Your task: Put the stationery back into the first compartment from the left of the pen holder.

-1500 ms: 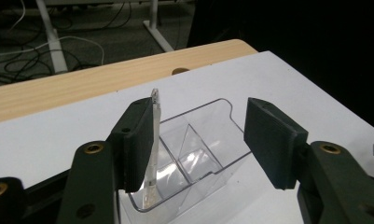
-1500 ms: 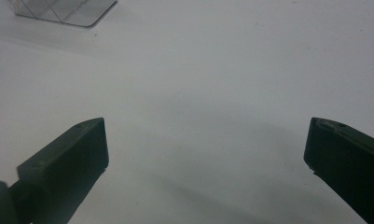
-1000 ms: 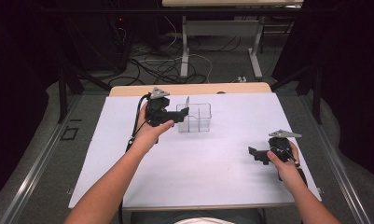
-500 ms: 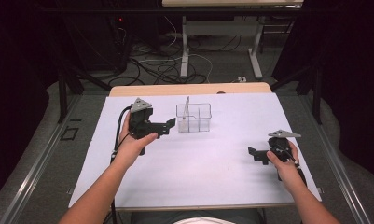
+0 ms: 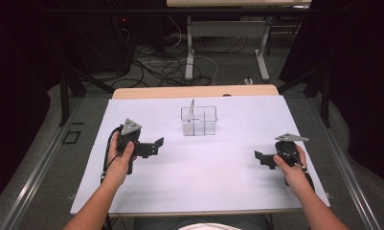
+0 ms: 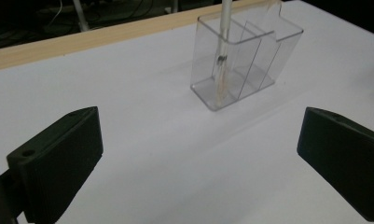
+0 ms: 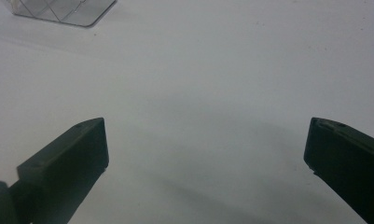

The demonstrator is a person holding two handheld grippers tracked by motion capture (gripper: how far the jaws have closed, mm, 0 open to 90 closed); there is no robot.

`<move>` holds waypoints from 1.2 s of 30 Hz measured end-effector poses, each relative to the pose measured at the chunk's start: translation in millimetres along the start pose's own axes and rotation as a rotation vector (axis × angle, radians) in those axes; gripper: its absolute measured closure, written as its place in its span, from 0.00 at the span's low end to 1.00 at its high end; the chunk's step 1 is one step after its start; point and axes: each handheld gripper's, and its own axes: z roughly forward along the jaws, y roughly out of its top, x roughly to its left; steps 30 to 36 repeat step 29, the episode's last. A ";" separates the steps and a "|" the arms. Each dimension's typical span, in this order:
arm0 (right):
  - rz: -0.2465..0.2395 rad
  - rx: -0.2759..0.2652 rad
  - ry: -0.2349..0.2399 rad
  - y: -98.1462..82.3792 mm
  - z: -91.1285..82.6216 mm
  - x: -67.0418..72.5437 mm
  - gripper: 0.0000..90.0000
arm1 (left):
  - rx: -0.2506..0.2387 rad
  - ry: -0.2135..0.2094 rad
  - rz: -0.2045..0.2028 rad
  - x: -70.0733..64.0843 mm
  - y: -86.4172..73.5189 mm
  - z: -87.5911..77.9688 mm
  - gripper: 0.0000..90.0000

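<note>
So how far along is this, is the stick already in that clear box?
Looks so: a thin stick stands in an end compartment of the clear box. Nothing is in hand: the left gripper and right gripper are both open, empty and apart from the box. Nothing else on the white table looks left to put away.

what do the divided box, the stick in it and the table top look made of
Divided box: clear, glossy hard plastic by the look; the table shows through its walls and edges catch light.
Stick: thin, pale and partly see-through, probably plastic; too blurred to be sure.
Table top: matte white sheet, maybe paper or laminate, over a light wood-look board showing at the far edge.
</note>
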 end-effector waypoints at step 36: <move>-0.022 0.004 -0.003 -0.5 -0.8 -2.0 0.00 | 0.049 0.083 -0.097 18.8 -35.3 21.1 0.00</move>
